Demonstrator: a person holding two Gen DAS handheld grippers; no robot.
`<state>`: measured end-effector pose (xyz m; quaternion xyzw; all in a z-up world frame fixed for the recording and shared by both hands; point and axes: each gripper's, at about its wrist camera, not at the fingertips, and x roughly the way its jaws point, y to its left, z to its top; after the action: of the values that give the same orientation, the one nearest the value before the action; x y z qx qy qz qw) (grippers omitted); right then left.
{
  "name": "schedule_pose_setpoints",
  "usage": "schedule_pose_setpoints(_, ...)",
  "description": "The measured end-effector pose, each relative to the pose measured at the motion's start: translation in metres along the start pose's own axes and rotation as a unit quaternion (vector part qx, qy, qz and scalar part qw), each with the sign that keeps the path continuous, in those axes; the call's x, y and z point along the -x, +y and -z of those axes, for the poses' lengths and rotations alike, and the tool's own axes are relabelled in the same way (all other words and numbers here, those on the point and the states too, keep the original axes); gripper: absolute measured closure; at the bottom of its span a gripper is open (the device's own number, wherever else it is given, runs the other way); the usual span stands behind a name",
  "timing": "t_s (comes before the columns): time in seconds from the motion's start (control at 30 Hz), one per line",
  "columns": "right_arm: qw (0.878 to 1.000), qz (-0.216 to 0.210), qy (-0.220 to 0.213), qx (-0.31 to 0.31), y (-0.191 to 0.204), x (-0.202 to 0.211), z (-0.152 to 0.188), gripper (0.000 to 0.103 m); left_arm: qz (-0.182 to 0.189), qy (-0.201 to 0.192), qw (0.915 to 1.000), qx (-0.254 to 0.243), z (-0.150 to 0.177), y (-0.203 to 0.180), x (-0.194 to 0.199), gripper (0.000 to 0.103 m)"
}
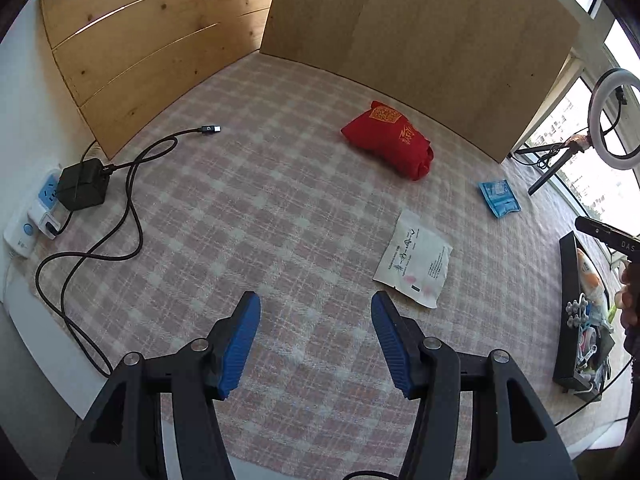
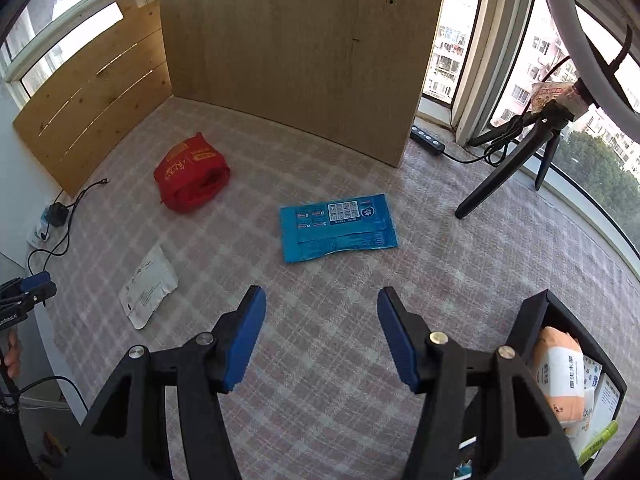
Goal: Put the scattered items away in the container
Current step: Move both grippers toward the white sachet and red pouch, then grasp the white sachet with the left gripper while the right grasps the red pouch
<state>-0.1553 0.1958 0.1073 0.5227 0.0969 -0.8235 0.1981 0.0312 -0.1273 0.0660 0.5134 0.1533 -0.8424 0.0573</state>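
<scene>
- Three loose things lie on the checked cloth of the bench (image 1: 280, 216): one red pouch (image 1: 390, 140) near the wooden back panel (image 1: 420, 40), one blue packet (image 2: 338, 226) lying flat, and one white packet (image 1: 414, 258) lying flat.
- One black box (image 2: 532, 316) stands at the right end of the bench, well apart from the red pouch; it already holds an orange-and-white pack (image 2: 560, 376) and several small bits too jumbled to count.
- Two tongs: the left tongs (image 1: 316, 300) stand about half open over bare cloth, holding nothing — the white packet lies just to their right. The right tongs (image 2: 322, 296) are likewise half open and empty, with the blue packet beyond their tips.
- One black charger (image 1: 82, 184) with its cable sits at the left edge, plugged into a power strip that is partly cut off.
- One ring light (image 1: 614, 112) on a tripod is cropped by the frame.
</scene>
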Motion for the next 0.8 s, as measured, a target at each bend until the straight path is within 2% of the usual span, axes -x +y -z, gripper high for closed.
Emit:
schedule_pose_setpoints(0.07, 1.000, -0.004, 0.017, -0.003, -0.005, -0.021, -0.013, 0.046, 0.014, 0.011, 0.9997, -0.017, -0.007, -0.015, -0.015, 0.048)
schedule_pose_setpoints(0.17, 0.998, -0.015, 0.041, -0.038, -0.019, -0.042, -0.030, 0.046, 0.031, 0.029, 0.9977, -0.054, -0.015, -0.045, -0.039, 0.048)
schedule_pose_setpoints(0.27, 0.998, -0.039, 0.030, -0.044, -0.018, -0.046, -0.049, 0.046, 0.038, 0.041, 0.9962, -0.067, -0.025, -0.063, -0.058, 0.048)
schedule_pose_setpoints(0.33, 0.998, -0.048, 0.020, -0.024, -0.007, -0.046, -0.061, 0.046, 0.039, 0.048, 0.9956, -0.071, -0.033, -0.066, -0.067, 0.048)
schedule_pose_setpoints(0.43, 0.995, -0.093, 0.008, 0.022, 0.023, -0.049, -0.082, 0.046, 0.041, 0.067, 0.9946, -0.069, -0.040, -0.065, -0.077, 0.048)
schedule_pose_setpoints(0.5, 0.992, -0.108, -0.001, 0.066, 0.050, -0.055, -0.096, 0.044, 0.045, 0.081, 0.9912, -0.095, -0.039, -0.071, -0.082, 0.048)
schedule_pose_setpoints(0.57, 0.987, -0.117, -0.015, 0.113, 0.078, -0.062, -0.107, 0.030, 0.035, 0.088, 0.9879, -0.123, -0.037, -0.080, -0.089, 0.047)
schedule_pose_setpoints(0.6, 0.983, -0.123, -0.019, 0.135, 0.091, -0.067, -0.111, 0.028, 0.031, 0.093, 0.9862, -0.133, -0.036, -0.084, -0.094, 0.047)
schedule_pose_setpoints(0.67, 0.978, -0.126, -0.015, 0.166, 0.114, -0.080, -0.119, 0.028, 0.032, 0.099, 0.9845, -0.141, -0.036, -0.090, -0.102, 0.047)
schedule_pose_setpoints(0.8, 0.969, -0.138, 0.025, 0.202, 0.150, -0.109, -0.137, 0.028, 0.041, 0.111, 0.9796, -0.162, -0.035, -0.106, -0.116, 0.047)
